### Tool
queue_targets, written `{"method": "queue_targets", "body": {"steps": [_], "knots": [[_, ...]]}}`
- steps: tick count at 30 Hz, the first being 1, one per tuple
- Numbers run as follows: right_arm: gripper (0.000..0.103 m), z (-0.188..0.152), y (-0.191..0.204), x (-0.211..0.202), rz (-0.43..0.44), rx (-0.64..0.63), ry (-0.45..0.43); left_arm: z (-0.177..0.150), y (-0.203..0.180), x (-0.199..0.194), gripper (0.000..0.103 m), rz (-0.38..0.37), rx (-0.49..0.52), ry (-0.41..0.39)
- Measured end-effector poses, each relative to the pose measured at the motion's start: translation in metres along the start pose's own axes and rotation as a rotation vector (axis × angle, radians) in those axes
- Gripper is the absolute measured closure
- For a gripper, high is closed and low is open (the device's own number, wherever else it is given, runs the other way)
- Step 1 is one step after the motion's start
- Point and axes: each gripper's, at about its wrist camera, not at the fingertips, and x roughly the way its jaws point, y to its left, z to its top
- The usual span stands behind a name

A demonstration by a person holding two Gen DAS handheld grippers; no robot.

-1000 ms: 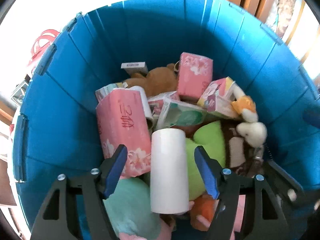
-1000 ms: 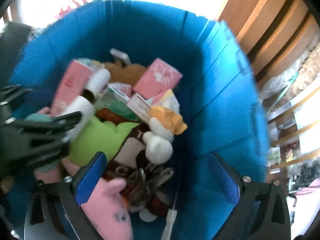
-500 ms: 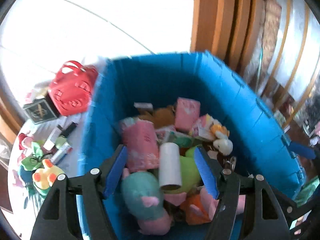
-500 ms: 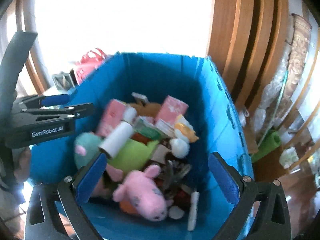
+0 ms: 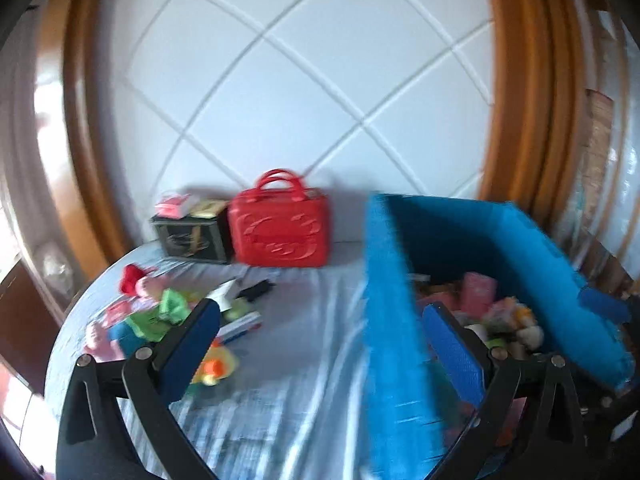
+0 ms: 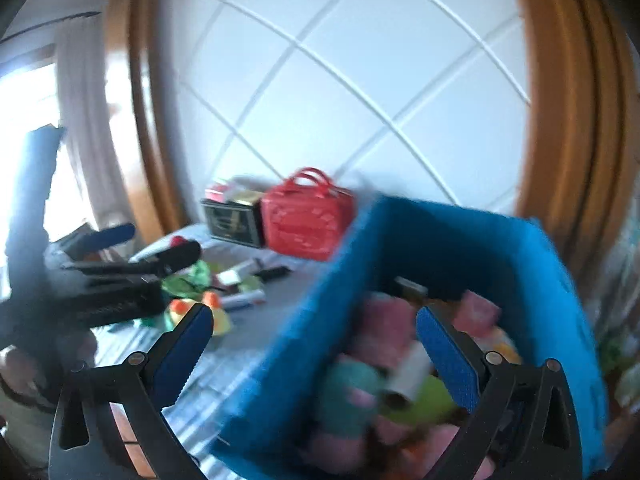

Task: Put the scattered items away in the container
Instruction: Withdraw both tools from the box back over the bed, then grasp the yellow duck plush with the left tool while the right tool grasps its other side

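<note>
The blue bin (image 5: 390, 320) stands at the right of the table and holds several toys, pink packs and a white roll (image 6: 406, 376). It also shows in the right wrist view (image 6: 304, 344). My left gripper (image 5: 320, 344) is open and empty, above the table beside the bin's left wall. My right gripper (image 6: 316, 348) is open and empty, above the bin's left wall. Scattered items lie on the table at the left: a green cloth toy (image 5: 160, 316), a yellow-orange duck toy (image 5: 214, 366), a red plush (image 5: 132, 280) and small tubes (image 5: 240, 322). Both views are blurred.
A red handbag (image 5: 282, 232) and a dark box (image 5: 192, 236) with small packs on top stand at the back of the table against the white tiled wall. The left gripper shows in the right wrist view (image 6: 132, 276). Wooden frames flank the wall.
Both grippers have risen out of the bin and swung left. The white roll stays in the bin. The table with its scattered items has come into view.
</note>
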Motion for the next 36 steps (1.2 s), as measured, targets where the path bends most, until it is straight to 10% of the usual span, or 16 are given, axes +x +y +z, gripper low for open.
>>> {"method": "queue_targets", "body": {"steps": [15, 25, 36], "knots": [[0.0, 0.007, 0.189, 0.218, 0.078, 0.036, 0.198, -0.057, 0.244, 0.107, 0.0, 0.169, -0.077, 0.213], [0.0, -0.069, 0.187, 0.36, 0.054, 0.057, 0.534, -0.143, 0.278, 0.203, 0.0, 0.185, -0.231, 0.424], [0.0, -0.108, 0.172, 0.445, 0.115, 0.092, 0.672, -0.187, 0.255, 0.279, 0.001, 0.228, -0.181, 0.557]]}}
